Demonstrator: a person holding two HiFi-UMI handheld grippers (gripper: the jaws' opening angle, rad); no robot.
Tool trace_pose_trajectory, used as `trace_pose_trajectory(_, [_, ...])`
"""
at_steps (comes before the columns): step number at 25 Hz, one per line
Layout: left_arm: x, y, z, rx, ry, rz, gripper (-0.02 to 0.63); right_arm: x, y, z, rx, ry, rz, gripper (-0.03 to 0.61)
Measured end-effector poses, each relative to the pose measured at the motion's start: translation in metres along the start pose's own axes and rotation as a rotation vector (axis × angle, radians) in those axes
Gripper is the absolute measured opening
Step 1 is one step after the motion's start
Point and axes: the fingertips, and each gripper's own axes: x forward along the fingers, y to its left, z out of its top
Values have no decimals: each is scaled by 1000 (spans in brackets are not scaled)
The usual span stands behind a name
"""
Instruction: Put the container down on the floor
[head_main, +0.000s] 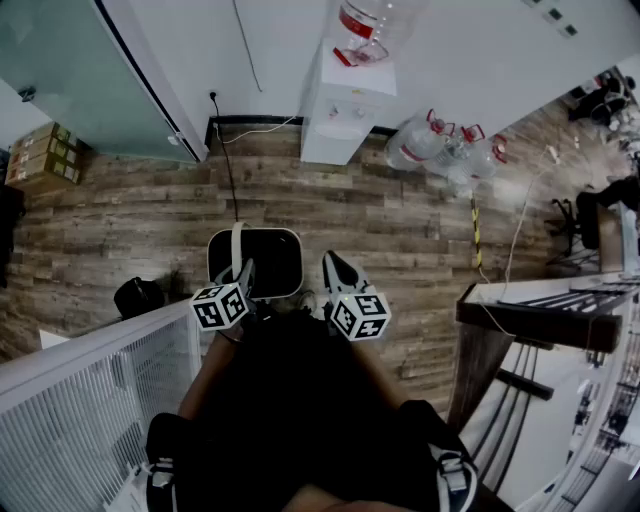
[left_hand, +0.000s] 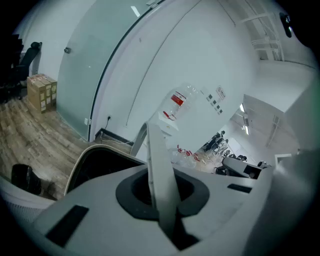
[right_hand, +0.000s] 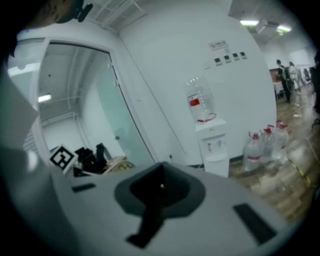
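Note:
The container (head_main: 262, 262) is a white-rimmed tub with a dark inside, straight ahead of my knees over the wooden floor. Its white strap handle (head_main: 237, 243) arches up from it. My left gripper (head_main: 245, 274) is shut on that handle. In the left gripper view the handle (left_hand: 159, 165) runs up between the closed jaws of the left gripper (left_hand: 162, 200), with the container's rim (left_hand: 95, 148) just beyond. Whether the container touches the floor I cannot tell. My right gripper (head_main: 334, 264) is beside the container's right edge, shut on nothing, and the right gripper (right_hand: 157, 187) shows only its closed jaws.
A white water dispenser (head_main: 342, 112) stands against the far wall, with several water jugs (head_main: 440, 145) to its right. A black cable (head_main: 226, 150) runs across the floor. Cardboard boxes (head_main: 44, 155) sit far left, a white mesh railing (head_main: 95, 395) near left, a desk (head_main: 545, 318) at right.

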Motion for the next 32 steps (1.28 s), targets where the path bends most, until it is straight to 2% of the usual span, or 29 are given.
trace_pose_trajectory(19, [0,8,3,-17,20,-32,35,5,11,6,22,-41,0,34])
trace_pose_trajectory(32, [-4,49,15,-34,54,-75,35,38,50,-4,20,-30,-40,34])
